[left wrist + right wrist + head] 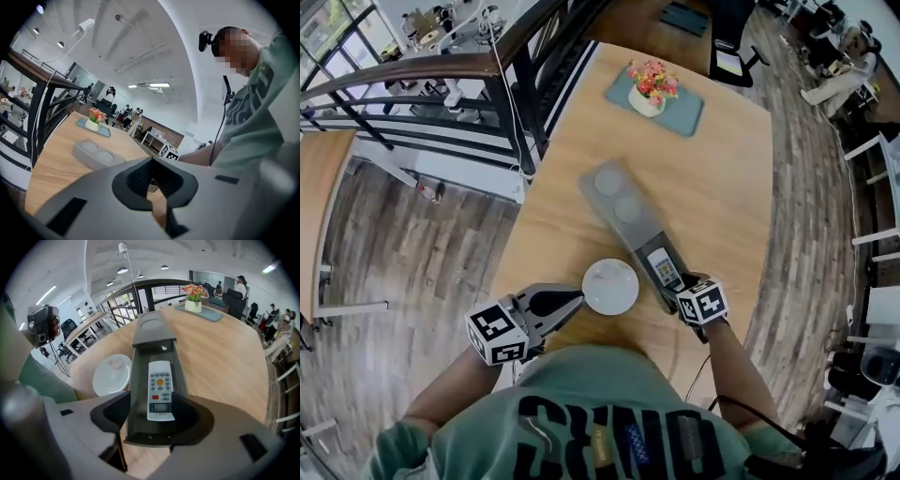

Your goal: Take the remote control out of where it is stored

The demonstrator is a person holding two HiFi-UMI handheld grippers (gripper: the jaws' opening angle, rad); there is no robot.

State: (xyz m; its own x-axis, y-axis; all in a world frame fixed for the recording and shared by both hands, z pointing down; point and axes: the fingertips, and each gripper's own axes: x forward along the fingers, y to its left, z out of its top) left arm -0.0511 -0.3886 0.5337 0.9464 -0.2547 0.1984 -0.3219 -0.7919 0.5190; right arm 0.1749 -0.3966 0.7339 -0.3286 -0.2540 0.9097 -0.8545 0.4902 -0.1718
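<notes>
A white remote control (664,269) (160,389) lies face up in the pulled-out dark drawer (135,380) of a long grey storage box (614,192) (152,326) on the wooden table. My right gripper (675,289) (152,420) is at the drawer's near end, its jaws wide apart on either side of the drawer and the remote's lower end, pressing on neither. My left gripper (579,298) (150,187) is shut and empty, pointing at the edge of a white round dish (610,286) (111,373) left of the drawer.
A small vase of flowers (649,89) (193,296) stands on a teal mat (686,114) at the table's far end. A dark railing (516,103) runs along the table's left side. The table edge (511,258) is close to my left gripper.
</notes>
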